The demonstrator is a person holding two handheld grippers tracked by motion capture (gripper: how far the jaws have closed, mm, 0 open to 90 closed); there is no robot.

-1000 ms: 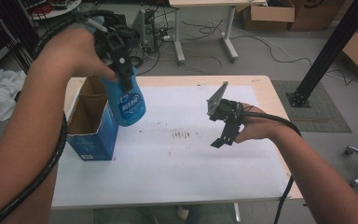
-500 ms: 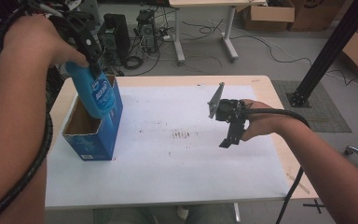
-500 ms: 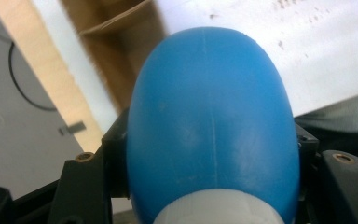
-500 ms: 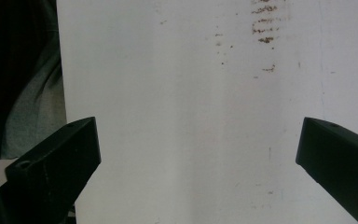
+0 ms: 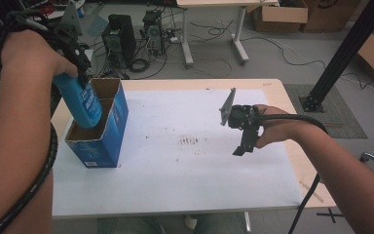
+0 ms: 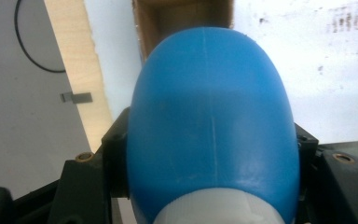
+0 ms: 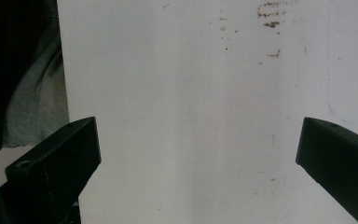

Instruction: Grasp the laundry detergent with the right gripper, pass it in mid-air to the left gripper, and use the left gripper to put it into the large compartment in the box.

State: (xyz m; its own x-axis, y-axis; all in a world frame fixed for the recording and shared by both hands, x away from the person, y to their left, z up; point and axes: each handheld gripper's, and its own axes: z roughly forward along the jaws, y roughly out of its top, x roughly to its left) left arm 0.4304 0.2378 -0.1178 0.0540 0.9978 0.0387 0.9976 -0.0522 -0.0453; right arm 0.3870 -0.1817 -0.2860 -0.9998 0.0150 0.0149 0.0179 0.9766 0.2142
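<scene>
Blue plastic bottle (image 5: 80, 100) going into the open blue cardboard box (image 5: 104, 134), held in our left gripper (image 5: 73, 56).

We are gripping the bottle by its upper end, the jaws closed on it, its long axis tilting base-first into the box's open top at the bench's (image 5: 185, 200) left side. Our left hand is carrying it; our right gripper (image 5: 243, 139) is hovering well apart over the white sheet, jaws spread and empty.

Bottle (image 5: 80, 100): blue w/ white label print, white at neck. Box (image 5: 100, 131): blue outside, brown cardboard inside. Table (image 5: 277, 90): light wood edge, white top w/ brown speckle stains in middle. 2 grippers (image 5: 241, 141) (image 5: 78, 61): black.
</scene>
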